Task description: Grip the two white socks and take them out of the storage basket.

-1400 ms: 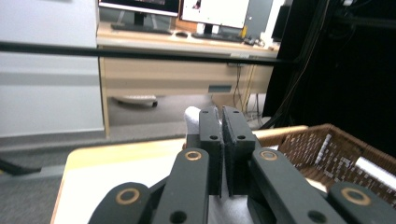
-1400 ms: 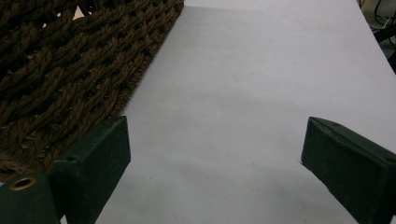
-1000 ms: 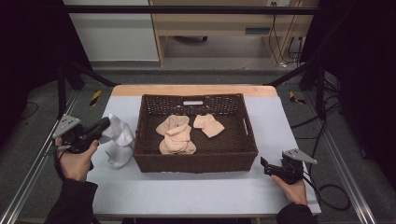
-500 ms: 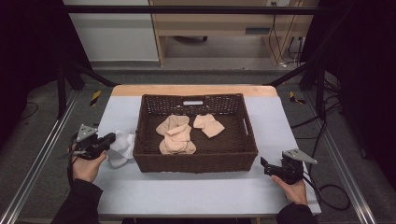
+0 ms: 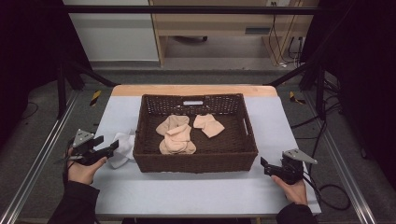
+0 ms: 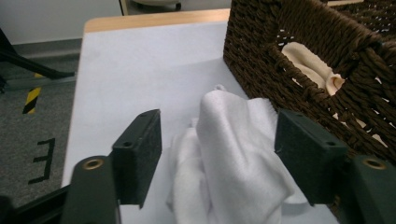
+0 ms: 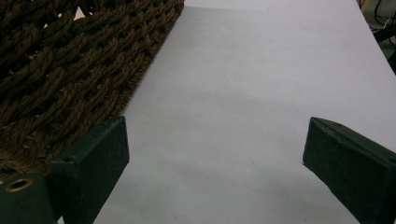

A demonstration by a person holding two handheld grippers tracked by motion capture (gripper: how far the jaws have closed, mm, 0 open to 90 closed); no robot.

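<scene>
A crumpled white cloth [image 5: 122, 150] lies on the table just left of the brown wicker basket [image 5: 196, 162]. My left gripper [image 5: 106, 145] is low over it. Its jaws have just been opening and now stand wide apart. In the left gripper view the white cloth [image 6: 233, 158] sits loosely between the jaws of my left gripper [image 6: 219, 158], no longer pinched. Beige socks [image 5: 176, 135] lie inside the basket. My right gripper [image 5: 265, 167] rests open at the basket's front right corner. In its own view the right gripper [image 7: 215, 154] has only bare table between its jaws.
The table has a pale grey cover [image 5: 196, 196] with a wooden strip along the far edge. Another beige piece [image 5: 208, 125] lies in the basket near a white label [image 5: 193, 102] on the far wall. The basket wall [image 7: 70, 70] is close to the right gripper's left jaw.
The left hand came down from holding the white cloth up beside the basket, laid it on the table, and its jaws opened off it. The right hand has not moved.
</scene>
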